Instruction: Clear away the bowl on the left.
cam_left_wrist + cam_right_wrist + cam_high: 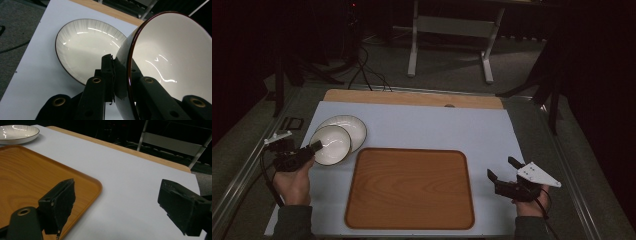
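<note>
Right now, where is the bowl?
In the high view, the bowl is at the table's left, its rim clamped in the left hand-held gripper, overlapping the plate, beside the wooden tray.

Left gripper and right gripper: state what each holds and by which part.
The left gripper is shut on the white dark-rimmed bowl, clamping its rim wall, one jaw inside and one outside. The right gripper is open and holds nothing.

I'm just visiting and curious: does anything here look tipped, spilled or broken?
Only the bowl is askew: the left gripper clamps its rim and holds it tilted beside the plate. Nothing looks spilled or broken. The tray lies flat and bare.
</note>
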The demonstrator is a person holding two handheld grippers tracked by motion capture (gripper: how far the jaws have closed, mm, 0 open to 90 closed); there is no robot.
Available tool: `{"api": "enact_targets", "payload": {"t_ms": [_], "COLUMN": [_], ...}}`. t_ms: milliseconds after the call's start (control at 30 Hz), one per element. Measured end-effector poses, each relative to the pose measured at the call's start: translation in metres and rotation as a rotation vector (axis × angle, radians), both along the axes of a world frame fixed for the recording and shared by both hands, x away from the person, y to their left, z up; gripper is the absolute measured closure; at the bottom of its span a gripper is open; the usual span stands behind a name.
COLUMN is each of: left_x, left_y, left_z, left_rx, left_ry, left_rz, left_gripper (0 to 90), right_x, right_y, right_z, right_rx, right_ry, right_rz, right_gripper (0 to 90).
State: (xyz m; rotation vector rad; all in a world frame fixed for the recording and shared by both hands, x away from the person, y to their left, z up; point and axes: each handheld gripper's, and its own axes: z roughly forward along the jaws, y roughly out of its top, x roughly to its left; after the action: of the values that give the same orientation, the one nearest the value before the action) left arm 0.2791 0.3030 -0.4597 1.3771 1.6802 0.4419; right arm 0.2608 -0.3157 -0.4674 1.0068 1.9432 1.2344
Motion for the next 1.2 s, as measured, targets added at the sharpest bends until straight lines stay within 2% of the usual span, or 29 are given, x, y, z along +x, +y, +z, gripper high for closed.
{"api": "enact_targets", "payload": {"t_ms": [167,567,833,1200], "left_x": [-0.003,-0.011,-0.012,-0.009], "left_y": [-0.006,-0.024,-0.037,-0.057], "left_z": [0.000,0.005,0.010,0.012], "left_rx": [0.009,-0.011,0.006,0.023], "left_ry": [0.004,-0.013,-0.025,-0.019], "left_rz": [-0.021,-0.077,-0.114,-0.170], "left_gripper": [82.8,82.8,82.8,82.8], "right_x": [0.000,-0.001,0.000,0.000], "right_y": [0.000,0.000,-0.001,-0.003], "right_z": [0.000,-0.001,0.000,0.001], "right_rx": [-0.001,-0.005,0.012,0.032], "right_ry": [0.002,0.006,0.006,0.007], "right_rz": [-0.001,0.008,0.011,-0.003], "right_gripper": [14.2,14.2,14.2,14.9]}}
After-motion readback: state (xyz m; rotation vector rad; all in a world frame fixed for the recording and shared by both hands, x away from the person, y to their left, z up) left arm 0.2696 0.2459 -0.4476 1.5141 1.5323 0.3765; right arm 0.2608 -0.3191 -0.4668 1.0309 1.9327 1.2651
